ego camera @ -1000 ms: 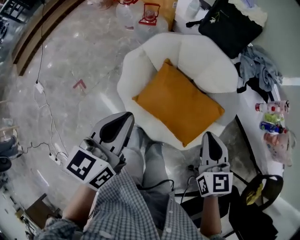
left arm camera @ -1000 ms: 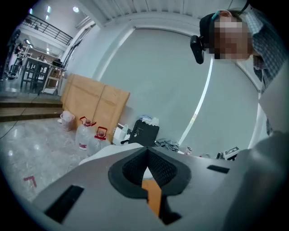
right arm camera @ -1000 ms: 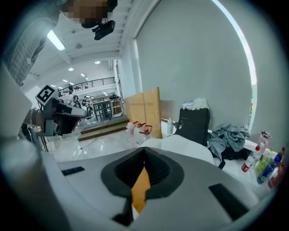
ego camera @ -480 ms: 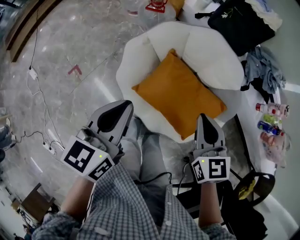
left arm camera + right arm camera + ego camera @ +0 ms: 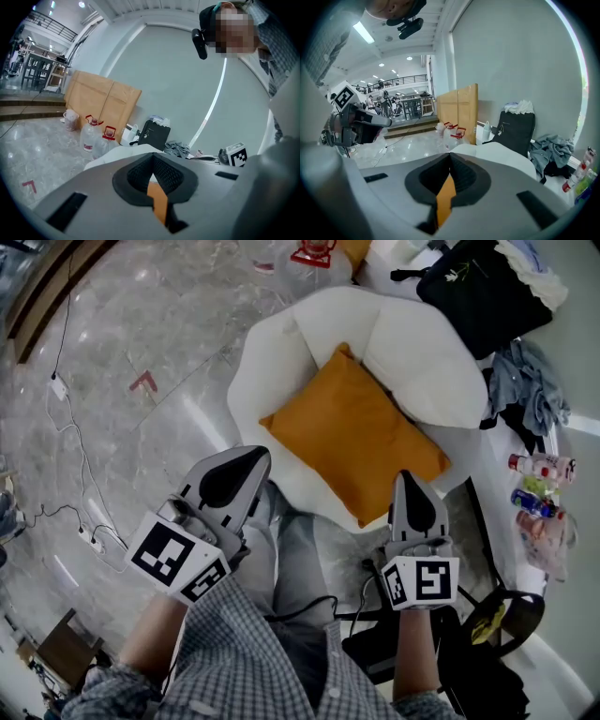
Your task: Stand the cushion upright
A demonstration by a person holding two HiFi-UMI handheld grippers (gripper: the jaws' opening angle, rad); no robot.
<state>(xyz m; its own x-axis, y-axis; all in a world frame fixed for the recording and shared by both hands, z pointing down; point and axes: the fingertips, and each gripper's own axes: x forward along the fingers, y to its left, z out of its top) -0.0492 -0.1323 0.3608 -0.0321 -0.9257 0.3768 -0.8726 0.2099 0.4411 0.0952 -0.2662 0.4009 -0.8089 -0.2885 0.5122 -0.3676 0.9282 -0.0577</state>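
Note:
An orange cushion (image 5: 352,432) lies flat on the seat of a white armchair (image 5: 267,362), one corner pointing at me. My left gripper (image 5: 255,459) is shut and empty, short of the chair's front left edge. My right gripper (image 5: 411,480) is also shut and empty, with its tip just short of the cushion's near right edge. In the left gripper view a sliver of the orange cushion (image 5: 159,204) shows behind the closed left gripper (image 5: 152,158). The right gripper view shows the orange cushion (image 5: 445,197) the same way behind the closed right gripper (image 5: 450,157).
A black bag (image 5: 478,287) stands behind the chair, with crumpled clothes (image 5: 530,381) and drink bottles (image 5: 536,465) on a surface to the right. Large water bottles (image 5: 314,254) stand at the back. A cable and power strip (image 5: 84,531) lie on the marble floor. My legs (image 5: 291,549) are between the grippers.
The right gripper has shifted left and forward, close to the cushion's near edge. The left gripper has barely moved. The cushion still lies flat.

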